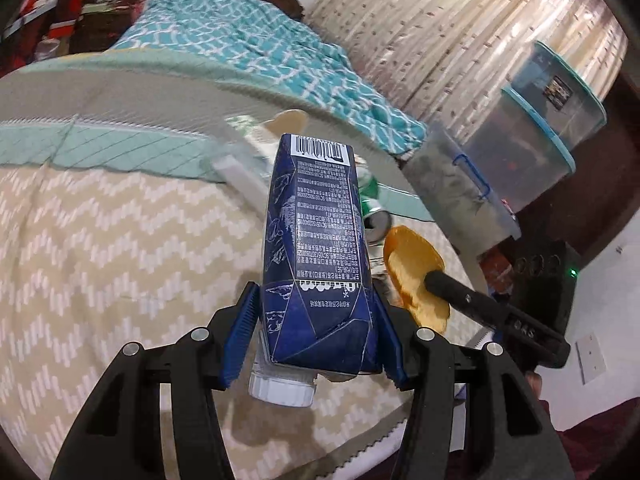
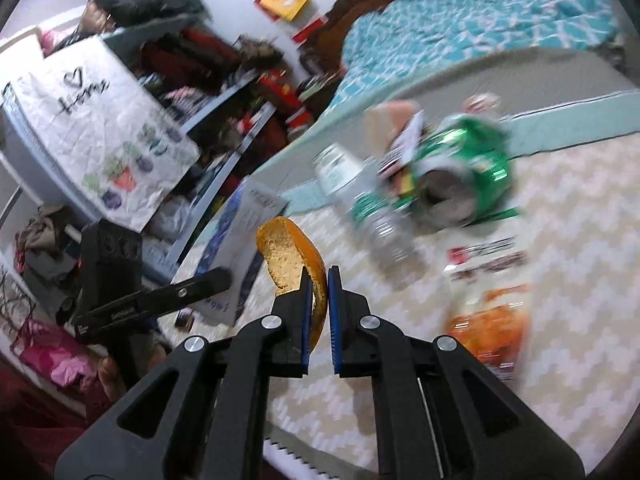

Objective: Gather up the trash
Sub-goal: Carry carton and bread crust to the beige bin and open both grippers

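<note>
My left gripper [image 1: 316, 308] is shut on a dark blue drink carton [image 1: 316, 232] with a white cap, held above the chevron bedspread [image 1: 100, 248]. My right gripper [image 2: 319, 280] is shut on a piece of orange peel [image 2: 292, 256]; the peel [image 1: 412, 276] and a black finger [image 1: 460, 294] of that gripper show at the right in the left wrist view. The carton [image 2: 240, 248] and the left gripper's finger [image 2: 188, 290] show at the left in the right wrist view. A crushed green can [image 2: 464, 176], a clear plastic bottle [image 2: 360, 200] and an orange snack wrapper [image 2: 488, 320] lie on the bed ahead.
A teal patterned blanket [image 1: 256, 44] lies at the bed's far end. Clear storage bins [image 1: 532, 136] stand beside the bed near a curtain [image 1: 460, 20]. Cluttered shelves [image 2: 224, 92] and a white printed bag [image 2: 100, 136] stand to the left in the right wrist view.
</note>
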Demonstrator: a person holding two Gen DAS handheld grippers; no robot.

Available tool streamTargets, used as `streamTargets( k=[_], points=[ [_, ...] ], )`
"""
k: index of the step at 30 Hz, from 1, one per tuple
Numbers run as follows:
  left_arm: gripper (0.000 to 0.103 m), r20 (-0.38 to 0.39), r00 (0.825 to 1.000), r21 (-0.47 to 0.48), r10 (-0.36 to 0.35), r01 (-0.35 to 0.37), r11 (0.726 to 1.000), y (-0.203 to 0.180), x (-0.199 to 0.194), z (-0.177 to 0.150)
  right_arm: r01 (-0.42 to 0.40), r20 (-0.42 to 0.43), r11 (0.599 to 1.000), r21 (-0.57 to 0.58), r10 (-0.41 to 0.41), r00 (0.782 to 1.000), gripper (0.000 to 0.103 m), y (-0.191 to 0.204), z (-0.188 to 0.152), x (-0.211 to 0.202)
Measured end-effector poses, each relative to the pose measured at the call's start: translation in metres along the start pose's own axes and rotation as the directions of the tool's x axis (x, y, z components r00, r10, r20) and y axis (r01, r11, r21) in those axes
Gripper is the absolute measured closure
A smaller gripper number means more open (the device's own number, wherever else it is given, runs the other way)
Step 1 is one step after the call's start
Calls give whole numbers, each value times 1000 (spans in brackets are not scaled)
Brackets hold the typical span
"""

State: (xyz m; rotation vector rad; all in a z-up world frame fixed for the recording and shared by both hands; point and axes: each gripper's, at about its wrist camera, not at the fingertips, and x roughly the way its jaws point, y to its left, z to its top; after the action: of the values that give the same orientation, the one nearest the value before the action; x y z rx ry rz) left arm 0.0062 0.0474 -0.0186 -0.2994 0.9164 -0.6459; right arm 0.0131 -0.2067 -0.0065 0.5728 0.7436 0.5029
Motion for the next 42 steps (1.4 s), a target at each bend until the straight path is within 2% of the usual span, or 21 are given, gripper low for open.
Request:
streamTargets(
  k=[5,9,13,16,19,25,30,32,35,37,39,40,41,42],
  points=[
    [52,-24,999,79,-40,41,996,-36,23,18,94,100,991,97,-104,990,93,-48,6,-44],
    [52,-69,994,141,-81,90,986,-69,50,30,159,162,969,187,-190,968,93,-90,0,-83],
    [52,-146,982,210,-119,149,966,-112,91,41,210,198,941,267,-267,943,93,-128,-9,-113],
    [52,-224,965,257,-139,196,946,-147,130,43,229,223,916,330,-311,924,93,-155,-18,-136],
    [52,-309,939,295,-152,247,923,-182,173,40,245,253,893,379,-354,900,93,-176,-25,-158],
    [52,-451,877,339,-162,337,878,-256,266,37,295,298,822,487,-474,829,93,-236,-29,-223],
    [52,-528,836,386,-150,394,834,-326,339,32,316,319,767,558,-550,772,93,-282,-20,-270],
    [52,-541,830,408,-135,399,821,-348,363,30,338,311,747,572,-579,754,93,-296,-13,-280],
    [51,-549,829,436,-111,397,808,-374,395,28,353,296,723,594,-605,740,89,-316,-4,-287],
    [50,-535,840,459,-93,381,803,-390,415,28,381,270,697,607,-632,727,89,-328,3,-286],
    [32,-511,858,489,-51,339,804,-400,431,30,379,259,688,618,-634,729,83,-334,6,-285],
    [32,-495,868,494,-41,320,809,-403,434,31,373,265,689,622,-633,727,81,-335,5,-286],
    [32,-486,873,488,-47,316,814,-404,435,34,371,271,689,623,-635,724,68,-336,6,-287],
    [32,-486,872,475,-64,325,818,-403,433,38,373,279,689,622,-640,716,41,-334,7,-288]
  ],
)
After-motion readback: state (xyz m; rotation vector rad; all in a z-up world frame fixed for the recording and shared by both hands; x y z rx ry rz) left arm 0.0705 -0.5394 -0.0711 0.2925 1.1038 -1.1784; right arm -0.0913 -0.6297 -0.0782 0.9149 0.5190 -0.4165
